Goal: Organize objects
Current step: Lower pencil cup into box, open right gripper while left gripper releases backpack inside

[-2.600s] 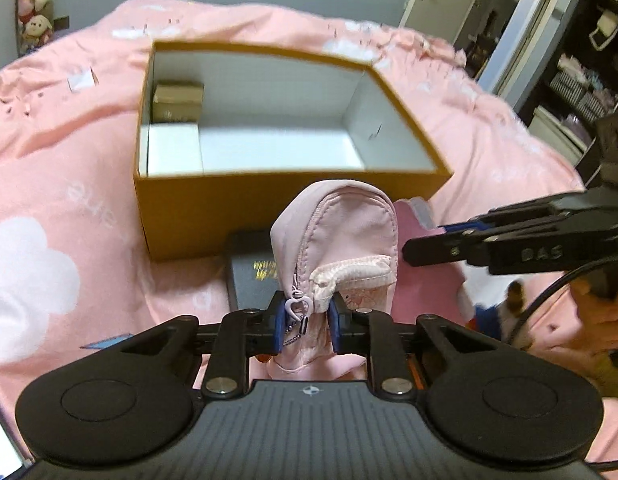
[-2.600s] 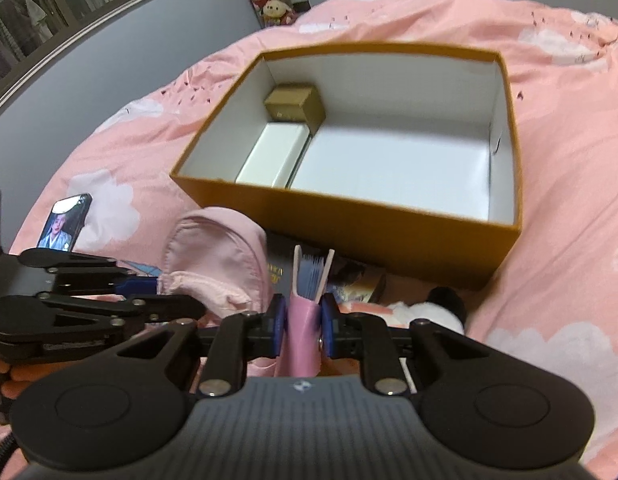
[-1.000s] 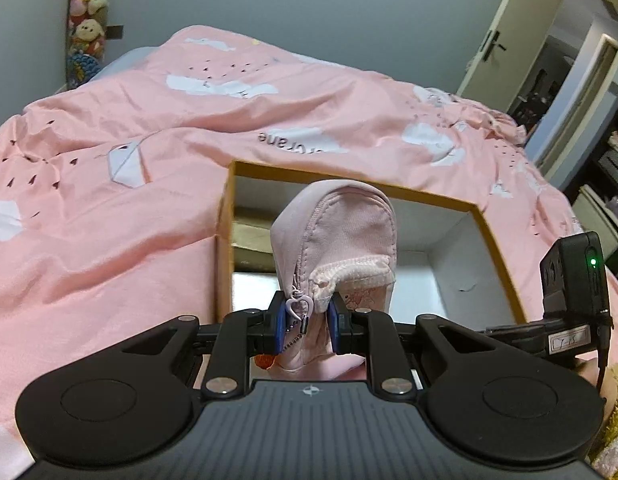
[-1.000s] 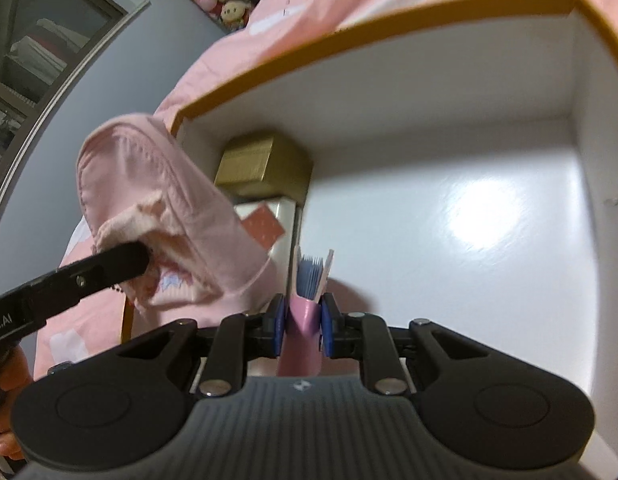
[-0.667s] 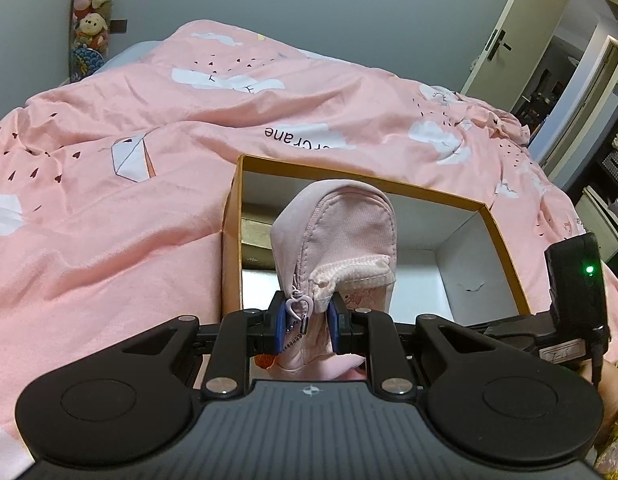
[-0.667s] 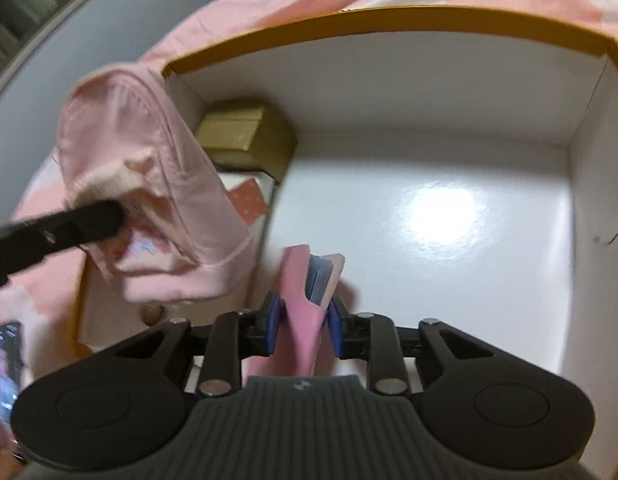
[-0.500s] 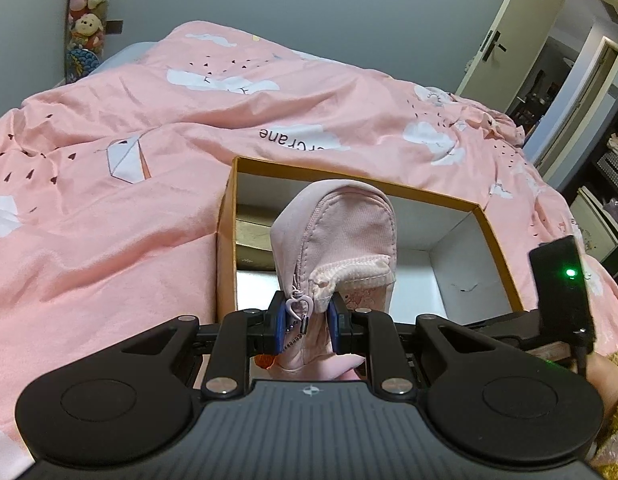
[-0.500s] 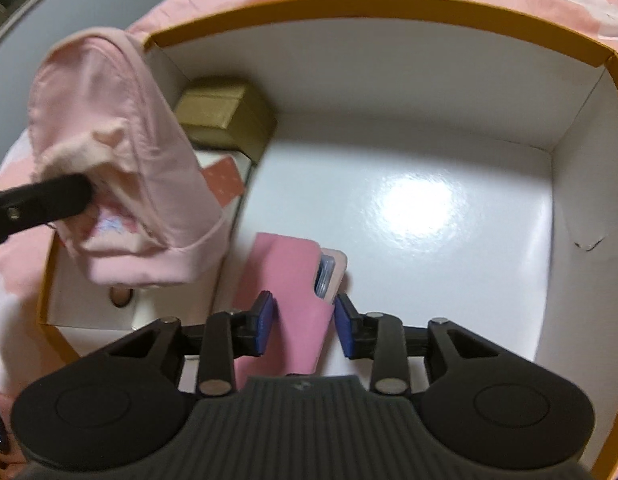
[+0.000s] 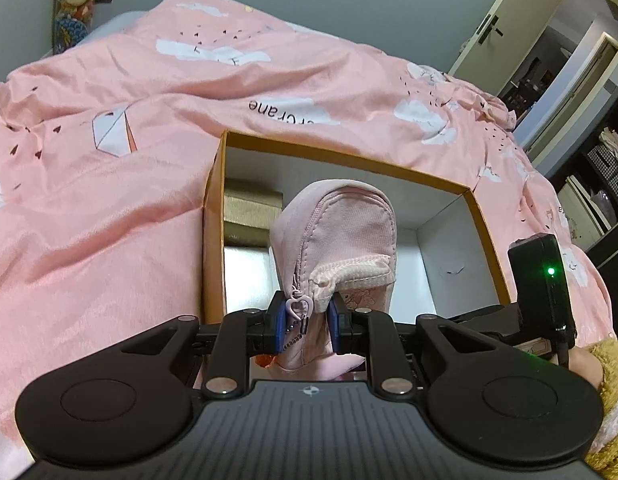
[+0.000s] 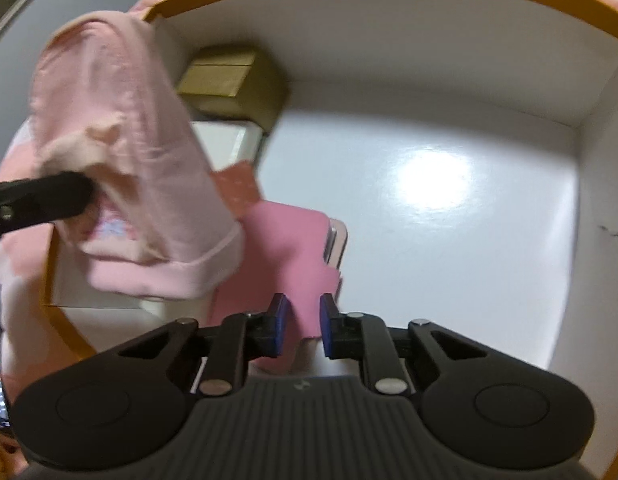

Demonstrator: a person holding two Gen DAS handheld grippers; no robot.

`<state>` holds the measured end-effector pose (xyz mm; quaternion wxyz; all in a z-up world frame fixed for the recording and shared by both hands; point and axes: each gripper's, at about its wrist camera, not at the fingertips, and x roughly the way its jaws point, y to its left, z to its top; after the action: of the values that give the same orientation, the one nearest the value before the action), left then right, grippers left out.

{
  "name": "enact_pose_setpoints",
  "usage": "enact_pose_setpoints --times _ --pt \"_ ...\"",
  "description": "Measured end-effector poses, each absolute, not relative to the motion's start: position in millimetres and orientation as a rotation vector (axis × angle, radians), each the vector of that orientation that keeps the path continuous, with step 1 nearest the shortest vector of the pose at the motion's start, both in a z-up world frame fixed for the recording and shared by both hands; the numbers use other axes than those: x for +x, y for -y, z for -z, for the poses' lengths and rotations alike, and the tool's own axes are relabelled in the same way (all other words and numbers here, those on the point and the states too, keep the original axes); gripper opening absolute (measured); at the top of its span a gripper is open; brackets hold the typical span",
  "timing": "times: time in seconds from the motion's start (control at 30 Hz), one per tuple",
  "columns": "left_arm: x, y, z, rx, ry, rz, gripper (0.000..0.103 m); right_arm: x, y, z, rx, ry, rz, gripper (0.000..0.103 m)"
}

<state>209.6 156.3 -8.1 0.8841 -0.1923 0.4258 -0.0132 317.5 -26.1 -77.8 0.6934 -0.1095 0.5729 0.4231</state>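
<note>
The left gripper point(image 9: 307, 322) clenches a pink pouch point(image 9: 337, 236) above the box point(image 9: 485, 232), while the right gripper point(image 10: 300, 326), jaws just narrowed but released, hovers over the pink wallet point(image 10: 293, 248) lying inside.

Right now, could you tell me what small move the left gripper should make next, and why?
Probably lower the pink pouch into the orange box: the left gripper clamps it above the box's left side, where a gold carton and pink wallet already lie, while the white floor beside them is bare.

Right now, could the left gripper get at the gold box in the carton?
Probably not: the left gripper is shut on the pink pouch, which hangs in front of the gold box.
</note>
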Motion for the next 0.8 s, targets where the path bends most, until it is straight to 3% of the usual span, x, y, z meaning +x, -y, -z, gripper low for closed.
enact_pose_setpoints --times 0.2,0.43,0.53,0.8 --pt "215 -151 11 -0.421 -0.931 0.075 0.023 319 39 66 -0.229 -1.223 -0.917 0.018" --pt "238 -141 33 -0.409 -1.108 0.100 0.024 313 80 32 -0.118 -1.094 -0.857 0.022" --pt "244 -138 41 -0.412 -1.157 0.126 0.024 308 92 17 -0.041 -1.082 -0.915 0.034" --pt "256 -124 50 -0.329 -1.209 0.108 0.029 322 69 41 0.001 -1.147 -0.972 0.037"
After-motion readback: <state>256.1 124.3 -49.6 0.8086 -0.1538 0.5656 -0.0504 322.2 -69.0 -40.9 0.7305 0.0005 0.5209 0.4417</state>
